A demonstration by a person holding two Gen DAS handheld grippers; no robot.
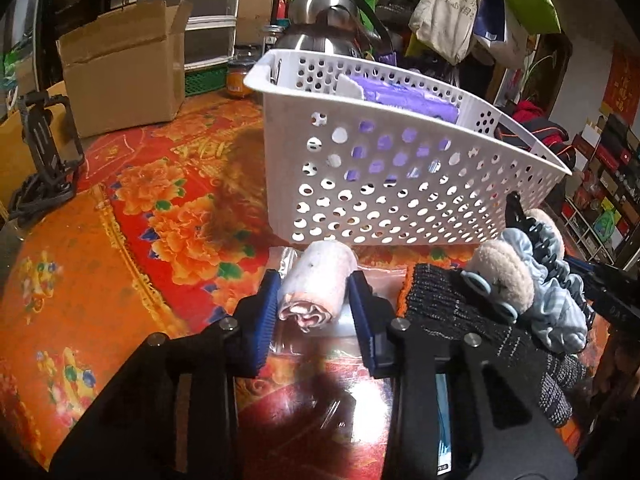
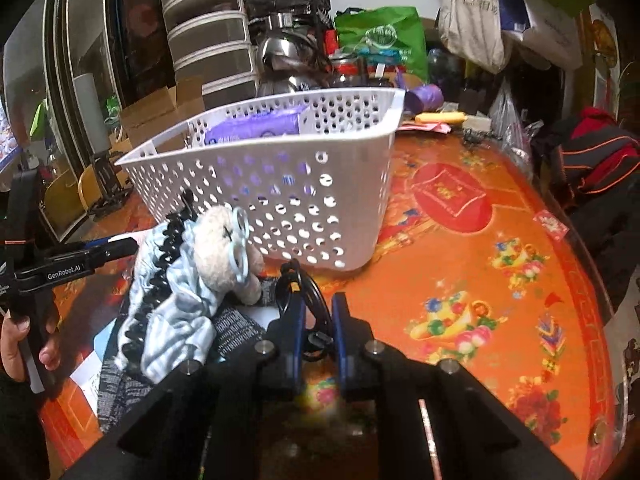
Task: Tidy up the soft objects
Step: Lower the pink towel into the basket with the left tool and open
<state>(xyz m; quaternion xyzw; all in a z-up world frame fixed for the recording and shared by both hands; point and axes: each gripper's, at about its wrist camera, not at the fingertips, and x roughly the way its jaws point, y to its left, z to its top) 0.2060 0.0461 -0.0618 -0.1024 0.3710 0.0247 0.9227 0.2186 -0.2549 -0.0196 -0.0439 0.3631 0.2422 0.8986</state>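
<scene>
Soft pink rolled towel [image 1: 316, 288] between ribbed pads [image 1: 267, 312]

left gripper [image 1: 316, 312] angled downward, blue pads pressed against both sides of a rolled cloth [image 1: 316, 284]. right gripper [image 2: 316, 320] angled downward, jaws nearly together, black loops [image 2: 308, 300] between them. a hand [image 2: 24, 344] grips the left gripper's handle.

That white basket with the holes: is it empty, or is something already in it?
Not empty. A purple packet lies inside the white basket, showing over the rim and through the holes. What else it holds cannot be told.
</scene>
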